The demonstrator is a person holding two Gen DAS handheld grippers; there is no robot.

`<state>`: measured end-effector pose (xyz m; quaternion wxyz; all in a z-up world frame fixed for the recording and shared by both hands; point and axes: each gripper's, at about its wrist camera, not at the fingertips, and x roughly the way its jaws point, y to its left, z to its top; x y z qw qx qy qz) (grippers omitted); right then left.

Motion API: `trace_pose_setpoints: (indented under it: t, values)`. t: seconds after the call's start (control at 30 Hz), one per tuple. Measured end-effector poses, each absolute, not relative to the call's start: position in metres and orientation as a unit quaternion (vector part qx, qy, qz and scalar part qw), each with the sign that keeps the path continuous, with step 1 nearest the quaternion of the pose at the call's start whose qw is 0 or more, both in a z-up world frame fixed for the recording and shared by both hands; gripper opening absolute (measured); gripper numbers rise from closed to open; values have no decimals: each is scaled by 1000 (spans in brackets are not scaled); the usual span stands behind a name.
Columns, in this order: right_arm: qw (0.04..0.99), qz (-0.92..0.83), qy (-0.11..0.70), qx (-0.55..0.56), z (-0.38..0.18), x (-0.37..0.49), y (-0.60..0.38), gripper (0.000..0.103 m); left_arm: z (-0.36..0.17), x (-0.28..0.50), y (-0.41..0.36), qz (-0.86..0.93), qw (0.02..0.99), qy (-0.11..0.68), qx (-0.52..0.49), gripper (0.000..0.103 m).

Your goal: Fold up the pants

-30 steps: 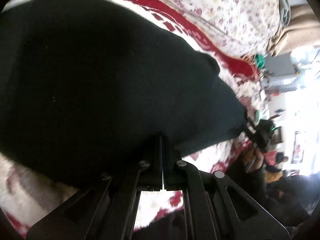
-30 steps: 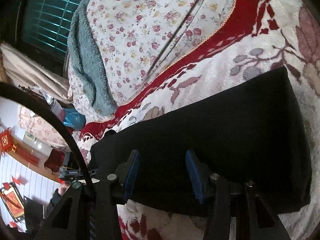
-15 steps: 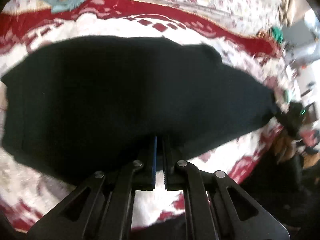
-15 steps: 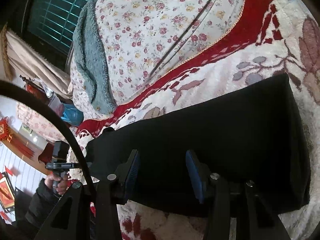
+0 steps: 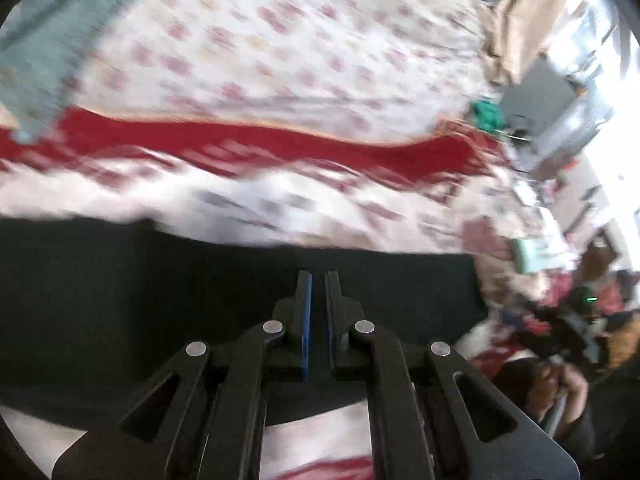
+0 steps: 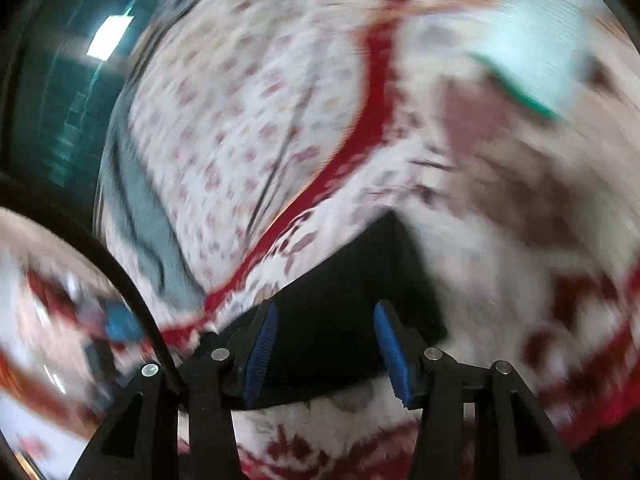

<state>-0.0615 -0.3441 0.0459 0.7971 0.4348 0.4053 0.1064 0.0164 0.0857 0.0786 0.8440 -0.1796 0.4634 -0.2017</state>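
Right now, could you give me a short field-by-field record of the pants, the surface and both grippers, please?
pants: black, lying flat on the blanket
surface: fleecy white and red blanket
behind it: floral quilt
left gripper: shut, nothing visibly pinched, over the pants
right gripper: open, empty, above the pants' edge
image quality: motion-blurred

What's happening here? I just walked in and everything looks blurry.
A person holds tongs in each hand over black pants that lie flat on a red and white blanket. The left tongs are shut, with nothing visibly held. The right tongs are open and hold nothing. Neither is gripping the pants. Both views are smeared by motion.
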Motion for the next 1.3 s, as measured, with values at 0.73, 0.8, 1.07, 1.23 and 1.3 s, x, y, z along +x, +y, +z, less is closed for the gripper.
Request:
trace_pose_setpoints:
  t: [0.73, 0.8, 1.07, 1.23, 1.3]
  values:
    - [755, 141, 350, 536, -14, -52, -344, 40, 27, 5, 36, -237, 830, 469, -189, 4]
    - [774, 113, 375, 497, -8, -48, -336, 33, 27, 5, 36, -236, 830, 469, -188, 4]
    - [799, 71, 404, 439, -5, -45, -329, 10, 51, 7, 18, -289, 825, 456, -169, 4]
    - [835, 72, 408, 362, 15, -40, -318, 9, 45, -7, -2, -374, 764, 469, -238, 4]
    - [838, 73, 409, 353, 16, -39, -317, 9, 42, -8, -19, -382, 754, 477, -239, 4]
